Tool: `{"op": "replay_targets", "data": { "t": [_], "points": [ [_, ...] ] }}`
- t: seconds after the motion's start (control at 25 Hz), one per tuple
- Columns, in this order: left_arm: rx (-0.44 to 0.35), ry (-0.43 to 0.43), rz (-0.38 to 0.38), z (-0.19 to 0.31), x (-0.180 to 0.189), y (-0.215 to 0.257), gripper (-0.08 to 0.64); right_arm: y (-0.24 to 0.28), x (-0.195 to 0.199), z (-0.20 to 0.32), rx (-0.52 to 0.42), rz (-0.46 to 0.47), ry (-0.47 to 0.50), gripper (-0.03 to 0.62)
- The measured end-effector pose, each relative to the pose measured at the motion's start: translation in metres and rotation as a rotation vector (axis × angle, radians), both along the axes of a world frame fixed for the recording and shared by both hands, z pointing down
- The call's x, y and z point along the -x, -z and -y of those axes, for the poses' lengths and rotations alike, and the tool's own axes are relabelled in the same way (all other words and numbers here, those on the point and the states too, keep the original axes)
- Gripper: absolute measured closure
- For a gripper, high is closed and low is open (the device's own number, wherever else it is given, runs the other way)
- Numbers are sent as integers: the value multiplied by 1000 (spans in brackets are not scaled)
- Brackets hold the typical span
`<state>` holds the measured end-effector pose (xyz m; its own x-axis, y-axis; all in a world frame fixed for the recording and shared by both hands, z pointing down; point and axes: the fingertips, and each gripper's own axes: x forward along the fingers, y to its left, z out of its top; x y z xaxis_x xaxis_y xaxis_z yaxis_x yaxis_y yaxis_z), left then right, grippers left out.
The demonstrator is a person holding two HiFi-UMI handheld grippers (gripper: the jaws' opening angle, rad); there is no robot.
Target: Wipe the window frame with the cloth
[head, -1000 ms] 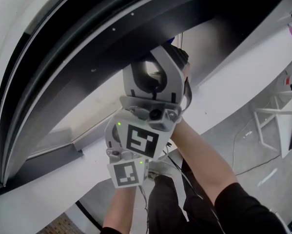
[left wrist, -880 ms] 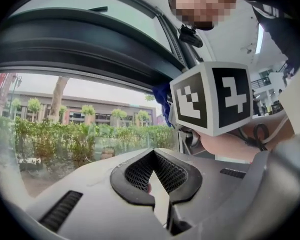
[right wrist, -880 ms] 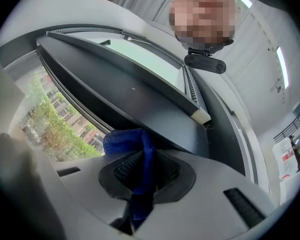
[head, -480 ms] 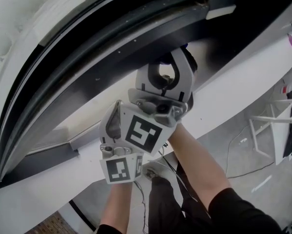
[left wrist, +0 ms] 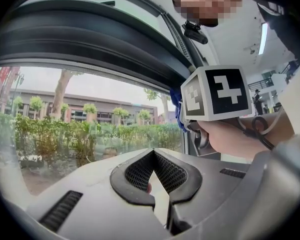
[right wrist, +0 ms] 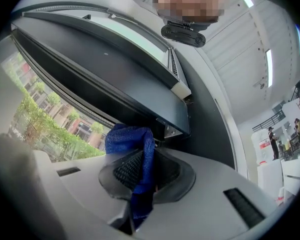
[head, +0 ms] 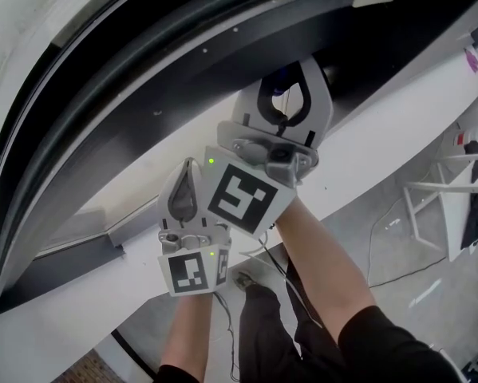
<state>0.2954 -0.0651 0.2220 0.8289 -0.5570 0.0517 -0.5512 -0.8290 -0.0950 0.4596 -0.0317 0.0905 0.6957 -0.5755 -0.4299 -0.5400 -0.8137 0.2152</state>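
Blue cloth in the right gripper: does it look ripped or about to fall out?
Nothing stands out. The blue woven cloth is bunched but whole, clamped in the right gripper, close to the dark window frame.

Two handheld grippers were counted, the left gripper [left wrist: 157, 184] and the right gripper [right wrist: 139, 184], one blue cloth [right wrist: 132, 144], one dark window frame [head: 167, 78], two marker cubes [head: 240, 199], two bare forearms [head: 326, 254] at lower centre of the head view.

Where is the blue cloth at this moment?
In the right gripper view the blue cloth sits low and centre, clamped between the jaws of the right gripper, with its bunched end just below the dark window frame.
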Motion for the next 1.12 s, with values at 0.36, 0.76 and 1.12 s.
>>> {"op": "replay_targets", "data": {
  "t": [0.36,0.76,1.12],
  "points": [
    [7,-23,14,4,7,-16,555,-22,-5,-1,-23,52,-12,569],
    [9,-33,-5,1,9,-54,555,-79,-6,-3,-52,86,1,569],
    [6,-70,47,-8,18,-109,555,-129,-9,-3,-49,89,-11,569]
  ]
}}
